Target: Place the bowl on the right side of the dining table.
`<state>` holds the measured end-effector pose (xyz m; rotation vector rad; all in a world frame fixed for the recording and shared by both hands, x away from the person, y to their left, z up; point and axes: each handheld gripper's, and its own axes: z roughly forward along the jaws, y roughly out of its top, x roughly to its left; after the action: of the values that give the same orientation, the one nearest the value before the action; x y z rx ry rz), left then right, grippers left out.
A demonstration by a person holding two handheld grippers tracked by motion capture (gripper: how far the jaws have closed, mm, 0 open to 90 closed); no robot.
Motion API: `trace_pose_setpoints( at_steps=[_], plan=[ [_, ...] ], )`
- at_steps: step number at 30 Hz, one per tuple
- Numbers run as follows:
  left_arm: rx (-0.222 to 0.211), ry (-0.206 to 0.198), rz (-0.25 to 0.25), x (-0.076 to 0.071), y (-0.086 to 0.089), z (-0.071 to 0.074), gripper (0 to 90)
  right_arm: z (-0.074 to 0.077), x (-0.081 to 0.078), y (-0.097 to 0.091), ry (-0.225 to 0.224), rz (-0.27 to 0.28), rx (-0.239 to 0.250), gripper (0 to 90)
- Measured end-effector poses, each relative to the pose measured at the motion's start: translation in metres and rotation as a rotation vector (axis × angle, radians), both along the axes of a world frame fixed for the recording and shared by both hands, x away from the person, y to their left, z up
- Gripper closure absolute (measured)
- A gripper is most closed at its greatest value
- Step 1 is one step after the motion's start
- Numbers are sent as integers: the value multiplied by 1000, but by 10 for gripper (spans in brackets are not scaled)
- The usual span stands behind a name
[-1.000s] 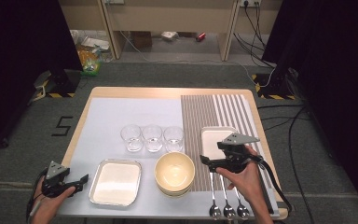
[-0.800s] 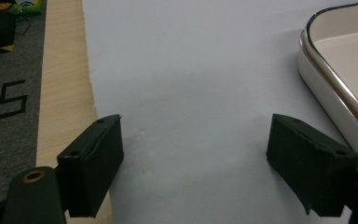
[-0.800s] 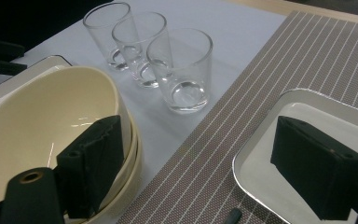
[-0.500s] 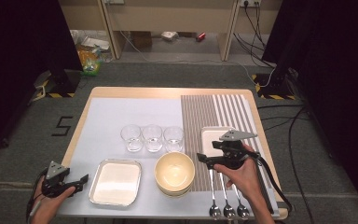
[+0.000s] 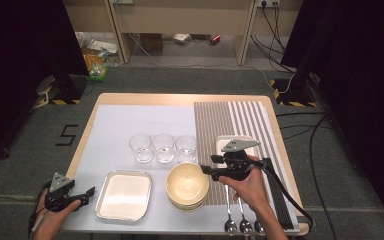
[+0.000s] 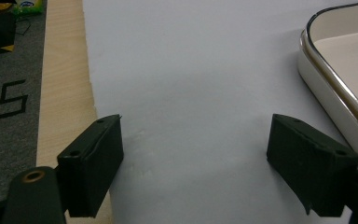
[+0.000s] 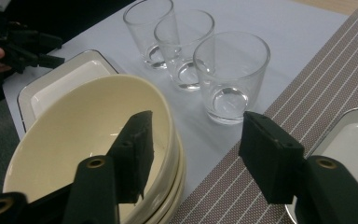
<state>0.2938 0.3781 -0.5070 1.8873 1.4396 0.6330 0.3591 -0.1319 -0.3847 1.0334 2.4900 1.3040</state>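
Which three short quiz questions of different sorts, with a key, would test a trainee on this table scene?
1. How many glasses stand in the row?
2. True or false: the right gripper has one jaw over the top bowl.
3. Which lies nearest the left gripper: A spoons, B tray, C glasses?

Key: 1. Three. 2. True. 3. B.

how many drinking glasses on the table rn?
3, in a row on the pale mat beyond the stacked bowls: left glass, middle glass, right glass beside the striped mat. None looks hidden.
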Motion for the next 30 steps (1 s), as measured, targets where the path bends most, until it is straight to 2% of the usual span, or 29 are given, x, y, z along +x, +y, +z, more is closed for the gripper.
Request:
trace_pose_setpoints(
  at_steps=[4,10,11,19,23,24,26,30],
  plan=[
    [0,-1,0,0,0,0,175,0,-1,8,-14,25,-25,516],
    [-1,2,0,0,0,0,175,-1,1,17,-5,63,-53,595],
    [1,-1,0,0,0,0,175,-2,3,20,-7,72,-62,634],
    [-2,1,1,0,0,0,175,-9,10,27,43,99,-80,697],
    [-2,1,1,0,0,0,175,-12,12,28,55,108,-85,730],
    [-1,1,0,0,0,0,175,-14,14,30,59,112,-105,765],
    [-2,2,0,0,0,0,175,-16,15,31,68,128,-103,804],
    [-2,0,1,0,0,0,175,-15,13,35,33,133,-134,830]
  ],
)
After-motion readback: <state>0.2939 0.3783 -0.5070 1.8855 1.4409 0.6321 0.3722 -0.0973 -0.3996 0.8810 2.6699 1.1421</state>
